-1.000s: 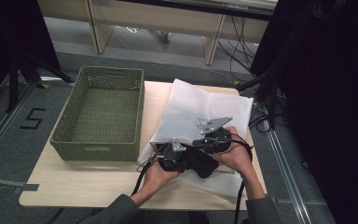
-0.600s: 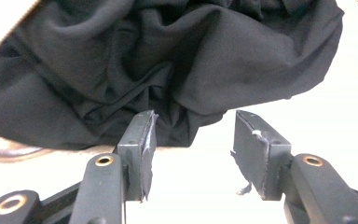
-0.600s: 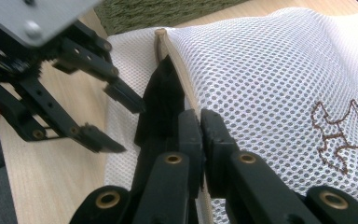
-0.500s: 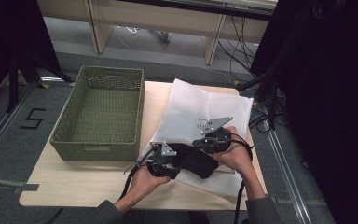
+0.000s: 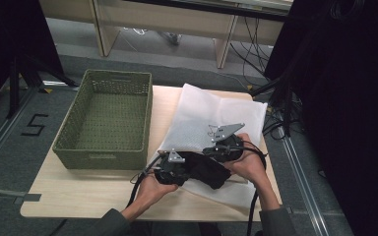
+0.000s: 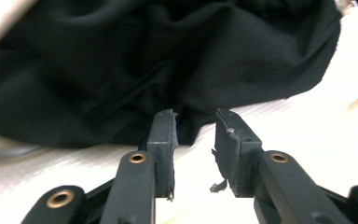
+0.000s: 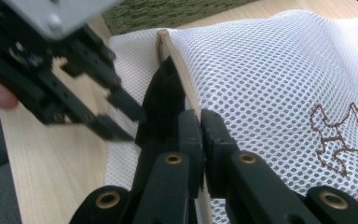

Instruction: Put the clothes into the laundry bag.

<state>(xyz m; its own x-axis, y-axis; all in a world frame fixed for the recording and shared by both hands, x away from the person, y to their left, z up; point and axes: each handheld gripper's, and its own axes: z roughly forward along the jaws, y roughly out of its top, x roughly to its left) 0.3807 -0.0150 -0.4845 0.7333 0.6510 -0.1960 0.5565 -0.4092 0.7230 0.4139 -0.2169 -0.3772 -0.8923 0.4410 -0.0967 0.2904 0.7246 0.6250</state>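
A white mesh bag (image 5: 211,118) lies on the right half of the table, with a black cloth (image 5: 206,169) bunched at its near edge. My right gripper (image 7: 200,121) is shut on the bag's beige rim (image 7: 182,70), and the black cloth (image 7: 161,98) bulges out just beside it. My left gripper (image 6: 193,126) is open, its tips almost at the black cloth (image 6: 144,56) with nothing between them. In the high view the left gripper (image 5: 170,167) sits at the cloth's left end and the right gripper (image 5: 221,147) at its far right.
A green woven basket (image 5: 98,157) stands on the left half of the wooden table (image 5: 78,196). A brown embroidered mark (image 7: 340,135) shows on the mesh. Dark cables trail off the table's right side.
My left gripper has shifted a little to the left, and the black cloth now spreads wider between the two grippers. The right gripper has stayed put.
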